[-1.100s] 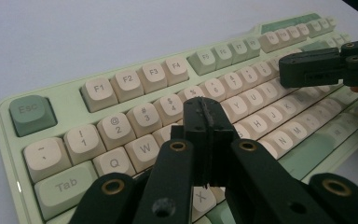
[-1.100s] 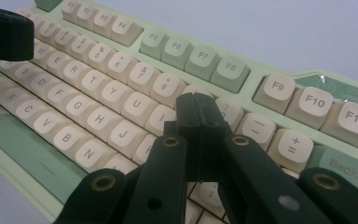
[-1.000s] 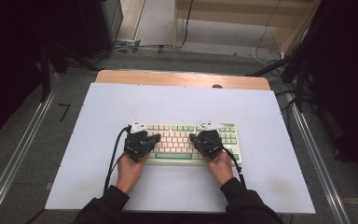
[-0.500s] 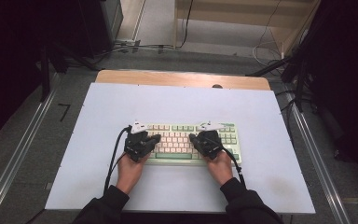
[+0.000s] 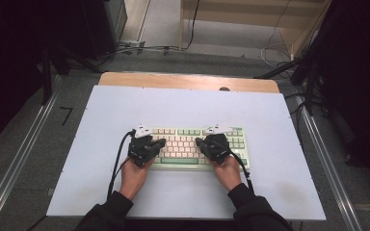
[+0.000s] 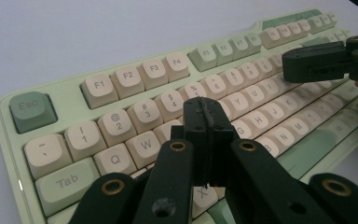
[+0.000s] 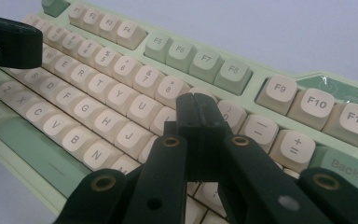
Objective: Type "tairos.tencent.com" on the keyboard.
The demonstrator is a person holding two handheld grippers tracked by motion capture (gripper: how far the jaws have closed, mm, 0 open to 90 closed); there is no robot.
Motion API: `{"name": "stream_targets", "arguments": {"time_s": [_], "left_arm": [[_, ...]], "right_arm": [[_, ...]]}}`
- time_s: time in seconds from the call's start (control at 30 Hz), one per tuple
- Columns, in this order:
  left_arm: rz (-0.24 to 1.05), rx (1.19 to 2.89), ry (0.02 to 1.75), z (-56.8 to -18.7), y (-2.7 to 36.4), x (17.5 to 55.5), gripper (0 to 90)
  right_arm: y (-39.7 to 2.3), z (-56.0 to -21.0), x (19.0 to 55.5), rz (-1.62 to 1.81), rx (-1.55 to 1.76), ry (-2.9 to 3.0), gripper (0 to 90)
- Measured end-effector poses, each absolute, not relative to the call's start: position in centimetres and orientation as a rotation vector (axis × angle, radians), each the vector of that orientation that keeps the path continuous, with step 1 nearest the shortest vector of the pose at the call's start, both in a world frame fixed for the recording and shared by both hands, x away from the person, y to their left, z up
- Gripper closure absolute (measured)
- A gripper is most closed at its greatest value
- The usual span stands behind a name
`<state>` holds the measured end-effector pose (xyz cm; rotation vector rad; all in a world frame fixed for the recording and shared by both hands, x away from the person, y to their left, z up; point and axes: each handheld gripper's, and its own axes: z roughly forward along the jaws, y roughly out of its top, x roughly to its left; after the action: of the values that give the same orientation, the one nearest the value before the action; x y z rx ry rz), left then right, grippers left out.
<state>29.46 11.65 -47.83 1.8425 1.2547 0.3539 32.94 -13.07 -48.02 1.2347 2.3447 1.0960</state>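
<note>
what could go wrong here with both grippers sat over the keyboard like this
1. Each shut hand-held gripper, left and right, ends in a tip about as wide as a keycap, so a press could catch two keys at once.
2. The left tip hovers among tightly packed keys near E and R on the keyboard; a slight drift might hit the wrong one.
3. The keyboard lies loose on the white table, so a slanted push may slide it.

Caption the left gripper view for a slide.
Left gripper, jaws shut, poised over a mint-and-cream keyboard near the number row.
</note>
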Motion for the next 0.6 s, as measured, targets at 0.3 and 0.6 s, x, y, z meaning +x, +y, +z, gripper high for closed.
{"name": "stream_targets", "arguments": {"time_s": [0.3, 0.6], "left_arm": [[0.355, 1.844, 1.267, -47.89, 12.17, 29.36, 90.0], [0.353, 1.853, 1.277, -48.09, 12.51, 29.16, 90.0]], "right_arm": [[-13.25, -47.79, 32.87, 1.108, 1.239, 2.334, 87.4], [-13.60, -47.54, 32.85, 1.119, 1.242, 2.317, 87.4]]}}
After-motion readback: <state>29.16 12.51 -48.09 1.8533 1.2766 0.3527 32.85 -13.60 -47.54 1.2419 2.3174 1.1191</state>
